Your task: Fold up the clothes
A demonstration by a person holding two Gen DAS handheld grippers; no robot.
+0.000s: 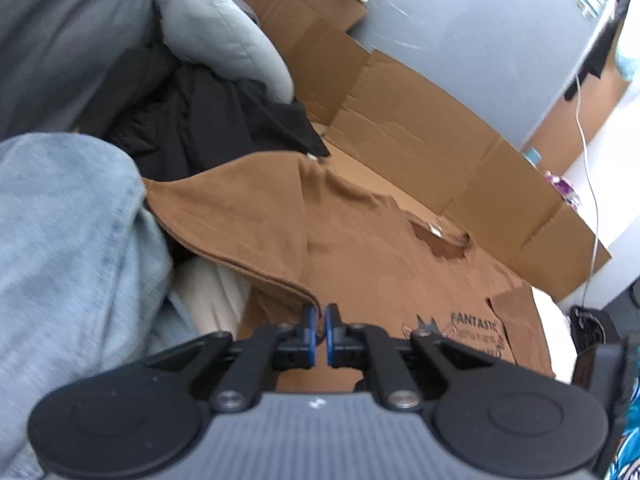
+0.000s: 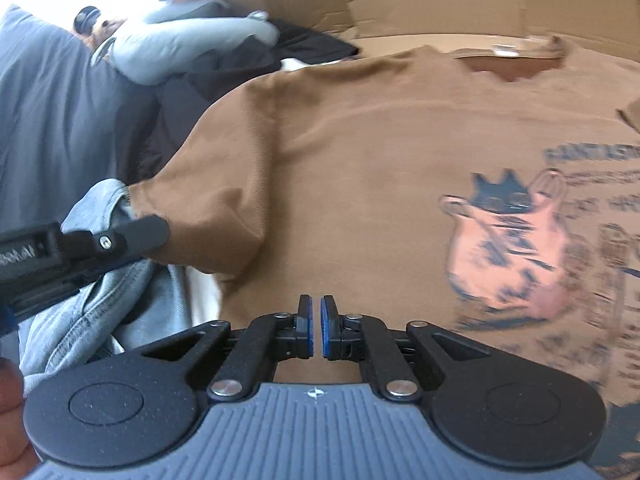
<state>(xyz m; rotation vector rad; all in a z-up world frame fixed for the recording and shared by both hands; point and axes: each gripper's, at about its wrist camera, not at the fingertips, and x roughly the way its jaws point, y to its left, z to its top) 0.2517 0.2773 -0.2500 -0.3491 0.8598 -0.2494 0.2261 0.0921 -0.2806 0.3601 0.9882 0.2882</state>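
Observation:
A brown T-shirt [image 1: 360,240] with a cat print lies front-up on flattened cardboard [image 1: 440,140]. My left gripper [image 1: 321,322] is shut on the hem of its left sleeve, and the hem runs straight into the blue pads. The right wrist view shows the same shirt [image 2: 360,152], with the left gripper [image 2: 144,230] at the sleeve end. My right gripper [image 2: 318,316] sits low over the shirt's body near its left side, left of the print [image 2: 508,240]. Its pads are pinched together on the fabric. The bottom hem is hidden under the gripper.
Light blue jeans [image 1: 60,240] lie to the left, partly under the sleeve. Black clothes [image 1: 200,120] and a pale grey garment [image 1: 224,32] are piled behind. A grey appliance [image 1: 480,40] and a white cable [image 1: 592,184] stand beyond the cardboard. A hand [image 2: 10,420] shows at the edge.

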